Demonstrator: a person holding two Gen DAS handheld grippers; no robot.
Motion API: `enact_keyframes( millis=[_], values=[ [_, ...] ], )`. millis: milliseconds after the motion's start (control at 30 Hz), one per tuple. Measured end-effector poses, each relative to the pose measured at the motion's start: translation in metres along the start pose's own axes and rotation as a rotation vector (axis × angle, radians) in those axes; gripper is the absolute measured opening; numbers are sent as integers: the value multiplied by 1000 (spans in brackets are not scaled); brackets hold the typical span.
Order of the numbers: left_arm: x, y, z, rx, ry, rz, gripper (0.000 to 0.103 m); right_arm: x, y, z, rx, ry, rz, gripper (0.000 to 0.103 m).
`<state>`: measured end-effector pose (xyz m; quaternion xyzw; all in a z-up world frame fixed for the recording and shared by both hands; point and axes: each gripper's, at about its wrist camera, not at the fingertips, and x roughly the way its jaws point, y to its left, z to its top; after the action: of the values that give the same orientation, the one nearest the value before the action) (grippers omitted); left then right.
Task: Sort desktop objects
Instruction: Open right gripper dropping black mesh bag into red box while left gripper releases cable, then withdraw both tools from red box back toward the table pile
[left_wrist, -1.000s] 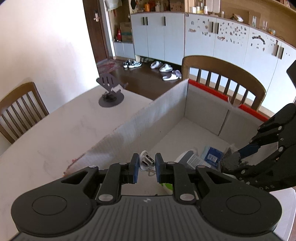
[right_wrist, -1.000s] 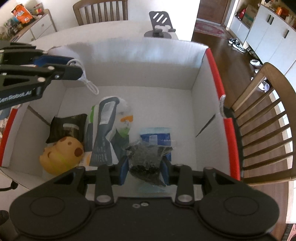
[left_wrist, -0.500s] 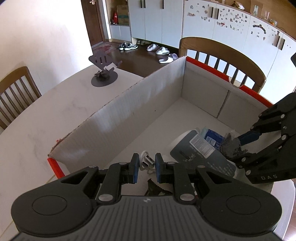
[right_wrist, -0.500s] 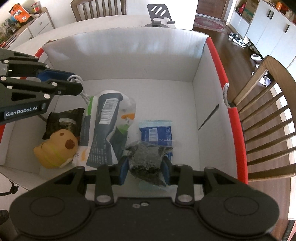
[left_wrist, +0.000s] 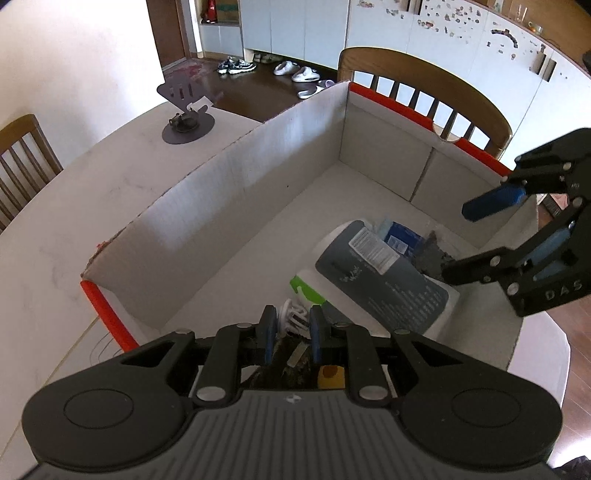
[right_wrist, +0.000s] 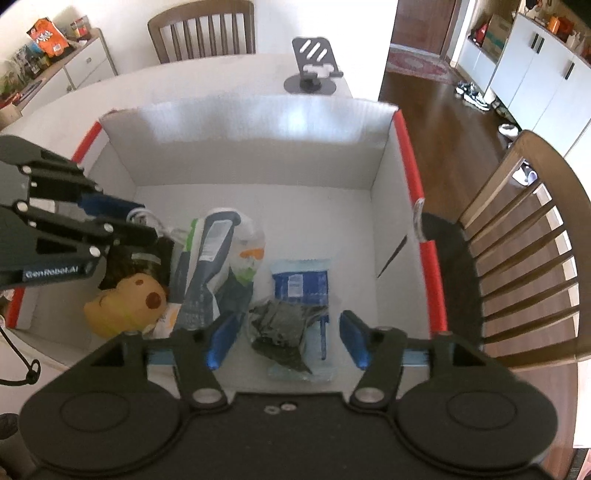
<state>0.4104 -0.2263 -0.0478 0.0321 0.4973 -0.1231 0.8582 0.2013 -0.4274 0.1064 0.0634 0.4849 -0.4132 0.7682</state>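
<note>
Now the right gripper (right_wrist: 284, 339) has its jaws opening, with a crumpled dark packet (right_wrist: 280, 328) lying loose between them on the box (right_wrist: 243, 155) floor near the front edge. The left gripper (left_wrist: 290, 332) is clamped tight on a white cable (left_wrist: 293, 317) by the box's left wall. One blue packet (right_wrist: 299, 284), one tall grey pouch (right_wrist: 210, 266) and one yellow toy (right_wrist: 125, 306) lie inside. One phone stand (right_wrist: 314, 70) sits at the table (left_wrist: 74, 206) edge; two wooden chairs (right_wrist: 524, 236) flank it.

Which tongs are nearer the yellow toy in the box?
Left. The left tongs, shut on a white cable, hang just above the yellow toy. The right tongs are opening over a dark packet, with pouches lying between them and the toy.
</note>
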Motion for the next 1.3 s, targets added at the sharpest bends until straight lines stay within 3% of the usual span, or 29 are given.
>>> enact_keyframes(
  millis=[333, 733, 867, 933, 1000, 1067, 1167, 1300],
  values=[
    [-19, 0, -4, 2, -1, -9, 18, -18, 4, -2, -8, -25, 2, 62],
    [-58, 2, -16, -17, -65, -22, 20, -47, 17, -5, -22, -88, 40, 63],
    [-70, -1, -23, -10, -88, -27, 32, -58, 23, -7, -19, -109, 60, 65],
    [-76, -2, -27, -12, -99, -33, 45, -63, 26, -9, -21, -122, 63, 73],
    [-82, -4, -30, -10, -113, -37, 60, -68, 30, -10, -20, -132, 68, 74],
    [-87, -6, -34, -7, -124, -38, 61, -72, 34, -11, -17, -142, 73, 74],
    [-94, -6, -41, -15, -136, -43, 72, -76, 39, -14, -13, -155, 82, 76],
    [-103, -4, -53, -35, -152, -53, 75, -81, 45, -18, -2, -171, 86, 77]
  ],
)
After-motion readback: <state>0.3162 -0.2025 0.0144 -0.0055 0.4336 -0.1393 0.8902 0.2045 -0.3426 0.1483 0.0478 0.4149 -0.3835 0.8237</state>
